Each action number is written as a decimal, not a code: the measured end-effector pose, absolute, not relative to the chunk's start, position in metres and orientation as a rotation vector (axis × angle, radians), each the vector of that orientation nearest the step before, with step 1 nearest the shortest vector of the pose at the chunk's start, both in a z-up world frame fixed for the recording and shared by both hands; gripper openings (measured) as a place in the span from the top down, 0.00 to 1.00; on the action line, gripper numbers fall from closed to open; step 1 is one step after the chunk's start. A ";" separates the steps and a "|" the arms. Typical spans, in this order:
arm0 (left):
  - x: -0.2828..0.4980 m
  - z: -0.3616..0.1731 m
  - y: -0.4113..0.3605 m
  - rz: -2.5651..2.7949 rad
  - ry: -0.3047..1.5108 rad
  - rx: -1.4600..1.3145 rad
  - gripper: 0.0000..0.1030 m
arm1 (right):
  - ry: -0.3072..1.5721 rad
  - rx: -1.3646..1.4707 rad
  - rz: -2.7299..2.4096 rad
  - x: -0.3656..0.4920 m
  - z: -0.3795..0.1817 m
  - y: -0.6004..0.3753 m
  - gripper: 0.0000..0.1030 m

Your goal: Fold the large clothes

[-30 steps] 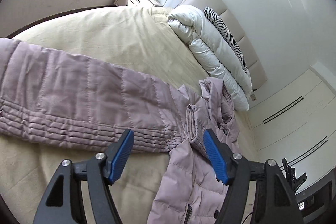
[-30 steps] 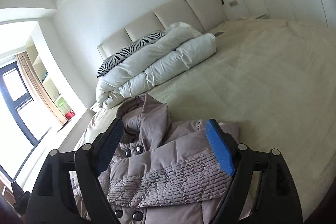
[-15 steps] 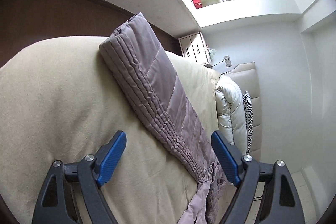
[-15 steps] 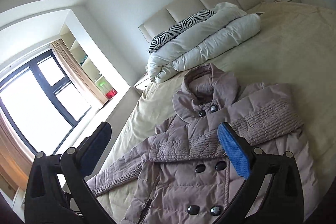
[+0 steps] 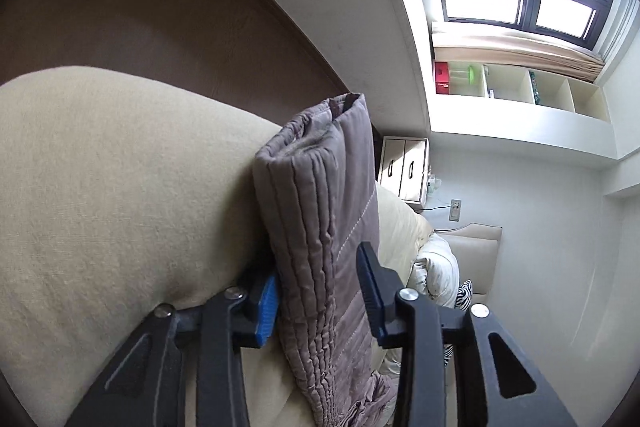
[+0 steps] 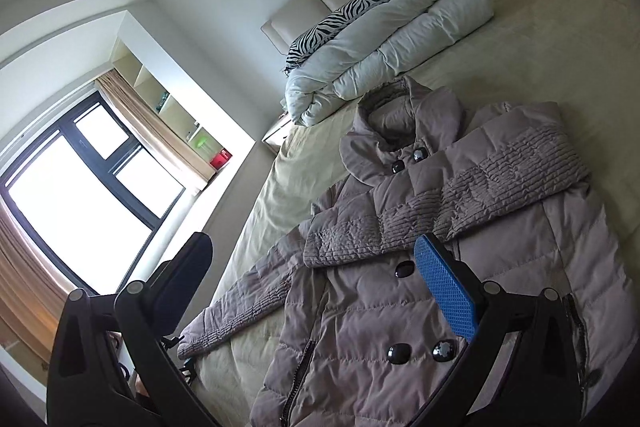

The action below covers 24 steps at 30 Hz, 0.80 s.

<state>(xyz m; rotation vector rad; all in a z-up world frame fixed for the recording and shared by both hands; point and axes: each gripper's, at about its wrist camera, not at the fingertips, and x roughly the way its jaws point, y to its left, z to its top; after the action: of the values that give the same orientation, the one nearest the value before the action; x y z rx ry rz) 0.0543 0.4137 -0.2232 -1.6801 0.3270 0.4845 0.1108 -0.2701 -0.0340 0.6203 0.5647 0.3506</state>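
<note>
A mauve quilted puffer coat point(image 6: 432, 291) lies face up on the beige bed point(image 6: 540, 39), collar toward the headboard. One sleeve is folded across its chest; the other sleeve point(image 6: 240, 307) stretches out toward the bed's edge. In the left wrist view that outstretched sleeve point(image 5: 324, 239) stands between the blue pads of my left gripper point(image 5: 320, 301), which is closed around it near the cuff. My right gripper point(image 6: 316, 291) is open and empty, held above the coat's front.
A rolled white duvet point(image 6: 384, 43) and a zebra pillow point(image 6: 340, 23) lie by the padded headboard. A nightstand point(image 5: 402, 167), a window point(image 6: 76, 187) and wall shelves point(image 5: 520, 87) are beside the bed. Dark floor point(image 5: 140, 7) borders the bed's edge.
My left gripper moved along the outstretched sleeve to its cuff end and closed around it. My right gripper rose and pulled back from the coat, staying open.
</note>
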 end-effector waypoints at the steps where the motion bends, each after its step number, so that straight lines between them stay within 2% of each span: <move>1: 0.051 -0.226 0.418 0.474 0.330 -1.684 0.78 | 0.566 0.619 0.356 0.109 -0.034 -0.271 0.00; 5: 0.054 -0.198 0.413 0.413 0.334 -1.576 0.82 | 0.581 0.612 0.357 0.104 -0.043 -0.278 0.00; 9: 0.080 -0.129 0.376 0.286 0.358 -1.320 0.83 | 0.595 0.646 0.357 0.102 -0.057 -0.290 0.00; 15: 0.146 -0.029 0.208 -0.015 0.471 -0.696 0.83 | 0.605 0.708 0.348 0.096 -0.077 -0.316 0.00; 18: 0.163 -0.028 0.101 -0.167 0.546 -0.422 0.83 | 0.614 0.743 0.335 0.093 -0.085 -0.335 0.00; 21: 0.164 -0.056 0.007 -0.277 0.619 -0.174 0.83 | 0.654 0.785 0.332 0.095 -0.099 -0.355 0.00; 24: 0.153 -0.086 -0.049 -0.326 0.666 -0.009 0.83 | 0.704 0.824 0.353 0.104 -0.114 -0.368 0.00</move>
<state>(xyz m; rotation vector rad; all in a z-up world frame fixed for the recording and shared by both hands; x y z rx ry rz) 0.1535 -0.0495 -0.0856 -0.0090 0.6664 -0.3259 0.1037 -0.3682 -0.1139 0.8238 0.7042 0.3527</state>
